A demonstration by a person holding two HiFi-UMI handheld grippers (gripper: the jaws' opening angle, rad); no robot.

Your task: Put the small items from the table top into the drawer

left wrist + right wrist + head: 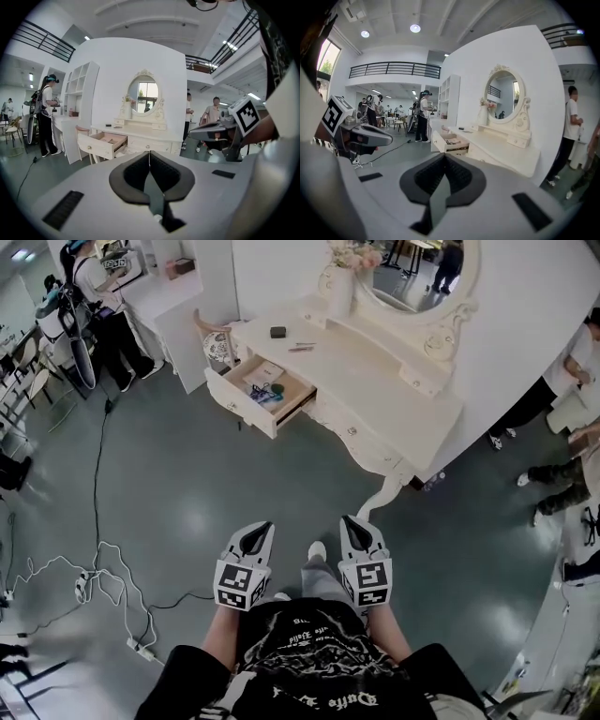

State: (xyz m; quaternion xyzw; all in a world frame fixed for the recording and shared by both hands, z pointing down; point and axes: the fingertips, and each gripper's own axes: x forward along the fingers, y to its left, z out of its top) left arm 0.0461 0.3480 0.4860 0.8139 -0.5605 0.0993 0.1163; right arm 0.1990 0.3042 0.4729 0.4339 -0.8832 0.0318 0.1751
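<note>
Head view watcher: You have the dressing table [375, 362] well ahead of both your grippers, out of reach. Its drawer [239, 404] stands pulled open, ahead of your left gripper [256, 534]. A few things lie inside it, too small to name.

Gripper views watcher: Your left gripper's jaws are pressed together on nothing. Your right gripper [355, 531] is the same, with its tips meeting and empty.

Head view watcher: A small black item [278, 332] and a thin pen-like item [302, 348] sit on the table top, beyond the drawer and far ahead of your jaws.

Gripper views watcher: So I judge the opening done and at least two items left. You need to close in, spread a gripper's jaws, then carry each item over.
</note>
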